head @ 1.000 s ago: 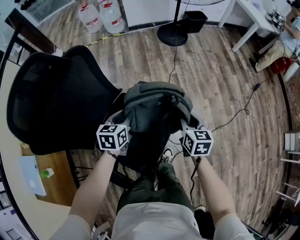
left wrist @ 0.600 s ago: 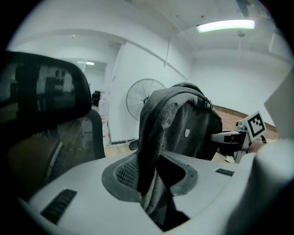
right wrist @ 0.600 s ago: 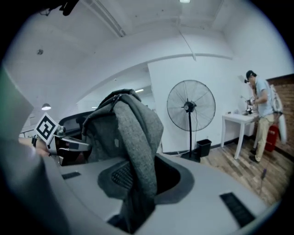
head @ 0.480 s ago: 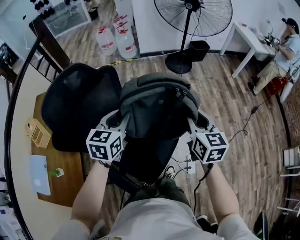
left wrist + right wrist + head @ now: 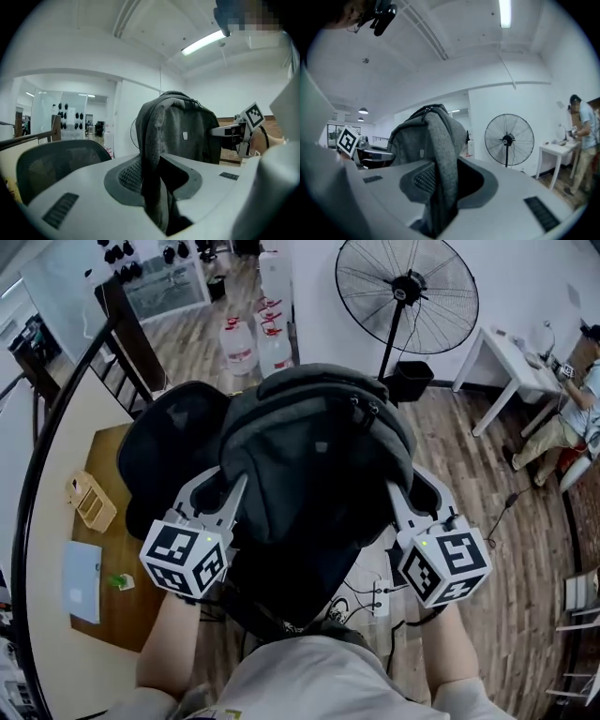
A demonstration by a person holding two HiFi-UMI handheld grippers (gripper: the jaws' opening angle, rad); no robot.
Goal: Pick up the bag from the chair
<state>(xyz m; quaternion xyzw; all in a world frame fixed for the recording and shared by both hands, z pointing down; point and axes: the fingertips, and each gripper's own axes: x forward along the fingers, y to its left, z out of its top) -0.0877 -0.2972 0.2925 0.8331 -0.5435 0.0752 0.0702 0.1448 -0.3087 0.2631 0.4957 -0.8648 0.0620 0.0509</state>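
Observation:
A dark grey backpack [image 5: 314, 479] hangs in the air in front of me, lifted clear above the black mesh office chair [image 5: 173, 460]. My left gripper [image 5: 232, 507] is shut on the bag's left side, and grey fabric [image 5: 154, 187] is pinched between its jaws. My right gripper [image 5: 394, 498] is shut on the bag's right side, with a fold of fabric [image 5: 440, 183] clamped in its jaws. The bag's body [image 5: 187, 136] rises upright beyond the jaws. The right gripper's marker cube [image 5: 253, 115] shows across the bag.
A large standing fan [image 5: 408, 296] is straight ahead on the wooden floor. Water bottles [image 5: 253, 343] stand at the back. A wooden desk [image 5: 94, 549] with a small box lies at left. A white table [image 5: 511, 362] and a seated person [image 5: 572, 399] are at right. Cables and a power strip [image 5: 375, 601] lie below.
Both grippers have raised the backpack higher and nearer to me, well above the chair. The view has tilted up, so the fan and the back of the room show more.

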